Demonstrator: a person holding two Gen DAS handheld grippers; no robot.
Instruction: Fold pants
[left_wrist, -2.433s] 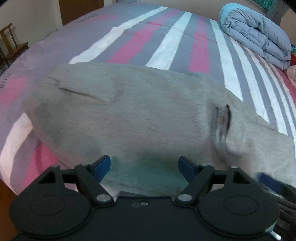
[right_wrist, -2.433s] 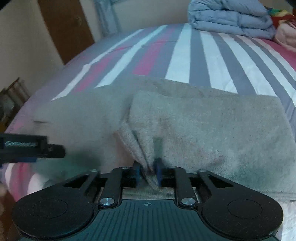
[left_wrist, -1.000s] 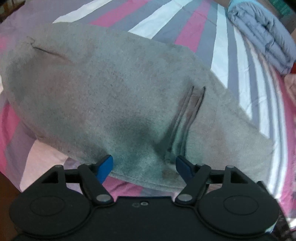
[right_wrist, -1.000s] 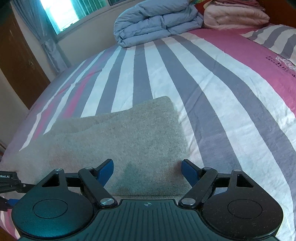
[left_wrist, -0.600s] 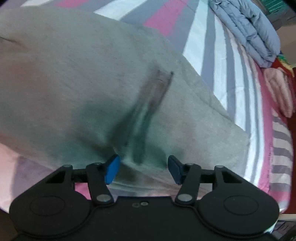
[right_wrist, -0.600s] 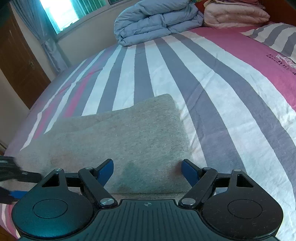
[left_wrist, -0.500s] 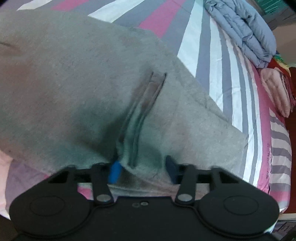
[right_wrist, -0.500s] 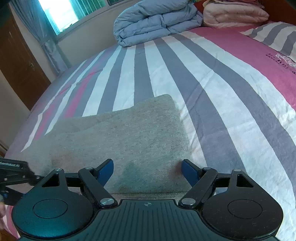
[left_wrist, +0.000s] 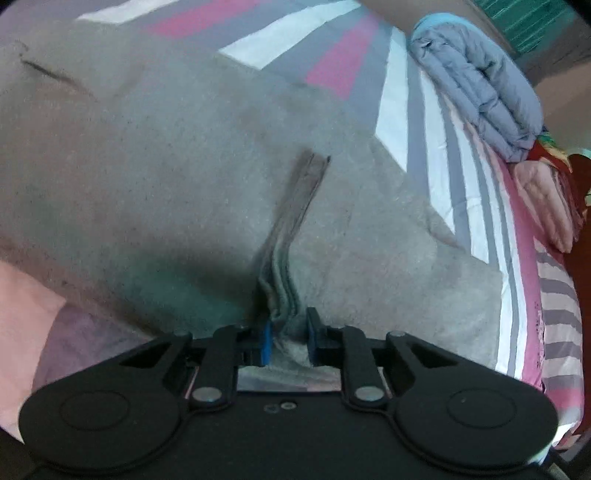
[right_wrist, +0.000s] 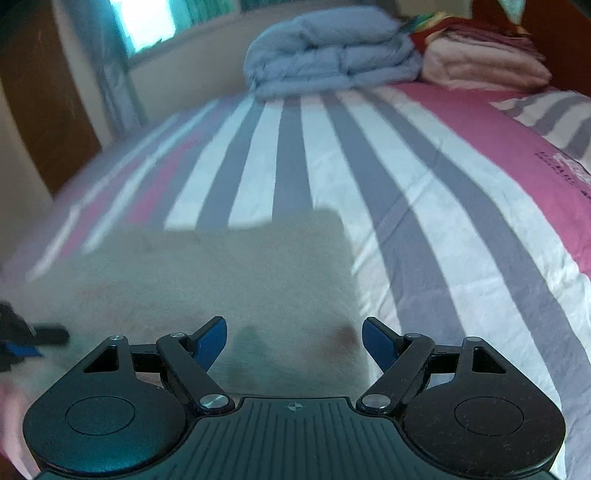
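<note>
Grey pants (left_wrist: 166, 177) lie folded on the striped bed. In the left wrist view my left gripper (left_wrist: 288, 332) is shut on the near edge of the pants, pinching a raised ridge of fabric (left_wrist: 291, 229) that runs away from the jaws. In the right wrist view my right gripper (right_wrist: 293, 341) is open and empty, hovering over the right end of the pants (right_wrist: 236, 273). The left gripper shows blurred at the left edge of that view (right_wrist: 22, 339).
The bed sheet (right_wrist: 424, 192) has pink, grey and white stripes. A folded blue-grey duvet (right_wrist: 332, 48) and pink blankets (right_wrist: 480, 62) lie at the far end. A wooden door (right_wrist: 40, 96) stands at the left. The bed edge is just below the grippers.
My left gripper has closed on the near edge of the pants, bunching a ridge of fabric. My right gripper stays open and has shifted slightly over the pants' right end.
</note>
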